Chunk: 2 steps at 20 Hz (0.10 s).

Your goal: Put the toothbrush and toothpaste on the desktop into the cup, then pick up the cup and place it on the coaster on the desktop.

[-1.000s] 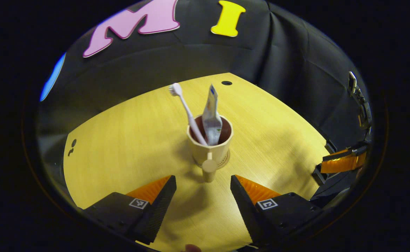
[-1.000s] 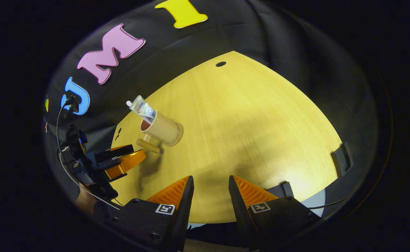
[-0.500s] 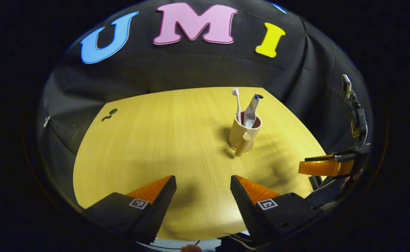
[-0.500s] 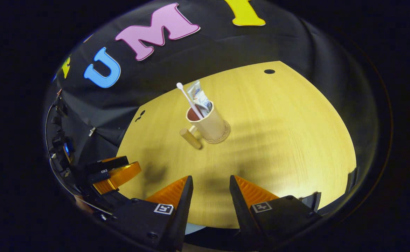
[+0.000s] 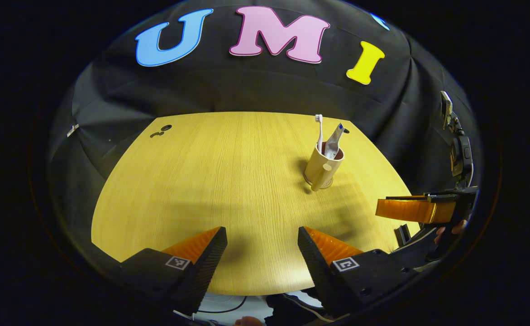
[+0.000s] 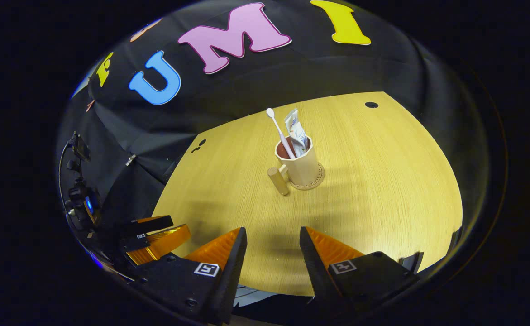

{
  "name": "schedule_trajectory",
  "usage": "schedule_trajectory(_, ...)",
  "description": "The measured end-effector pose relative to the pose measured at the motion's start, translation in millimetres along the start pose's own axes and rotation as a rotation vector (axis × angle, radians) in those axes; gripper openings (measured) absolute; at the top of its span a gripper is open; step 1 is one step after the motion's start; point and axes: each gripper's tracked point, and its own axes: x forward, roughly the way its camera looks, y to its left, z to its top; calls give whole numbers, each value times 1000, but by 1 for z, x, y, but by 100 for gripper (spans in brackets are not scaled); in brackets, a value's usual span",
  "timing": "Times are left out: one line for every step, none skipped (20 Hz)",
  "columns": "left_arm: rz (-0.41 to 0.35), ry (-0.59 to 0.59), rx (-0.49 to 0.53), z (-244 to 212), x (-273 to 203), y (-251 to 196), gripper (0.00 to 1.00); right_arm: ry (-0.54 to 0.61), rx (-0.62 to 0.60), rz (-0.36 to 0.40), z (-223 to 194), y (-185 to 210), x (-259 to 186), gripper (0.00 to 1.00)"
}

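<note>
A beige cup (image 5: 322, 166) (image 6: 302, 165) with a peg-like handle stands upright on a round coaster (image 6: 315, 180) on the yellow wooden desktop (image 5: 228, 181). A white toothbrush (image 5: 320, 129) (image 6: 276, 128) and a toothpaste tube (image 5: 334, 141) (image 6: 294, 130) stick up out of it. My left gripper (image 5: 262, 246) is open near the desk's front edge, well short of the cup, holding nothing. My right gripper (image 6: 272, 249) is also open and holds nothing, back at the front edge. In the left gripper view the right gripper (image 5: 416, 209) shows at the right rim; in the right gripper view the left gripper (image 6: 156, 235) shows at the lower left.
Black cloth walls ring the desk on all sides. Small dark holes sit in the desktop at the far left (image 5: 160, 131) and far right (image 6: 371, 105). Camera gear with cables hangs at the booth's side (image 6: 80, 199) (image 5: 458, 149). Cables lie below the desk's front edge (image 5: 228, 308).
Both grippers have drawn back from the cup toward the desk's front edge. The cup, close before the left gripper a second ago, now stands far off on its coaster.
</note>
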Motion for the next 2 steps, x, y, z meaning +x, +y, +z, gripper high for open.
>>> schedule_trajectory(-6,1,-4,-3,-3,-1,98,-3,-1,2,-2,3,-1,60)
schedule_trajectory(-10,-1,-6,-4,-4,-2,98,-6,-3,1,-3,5,-2,79)
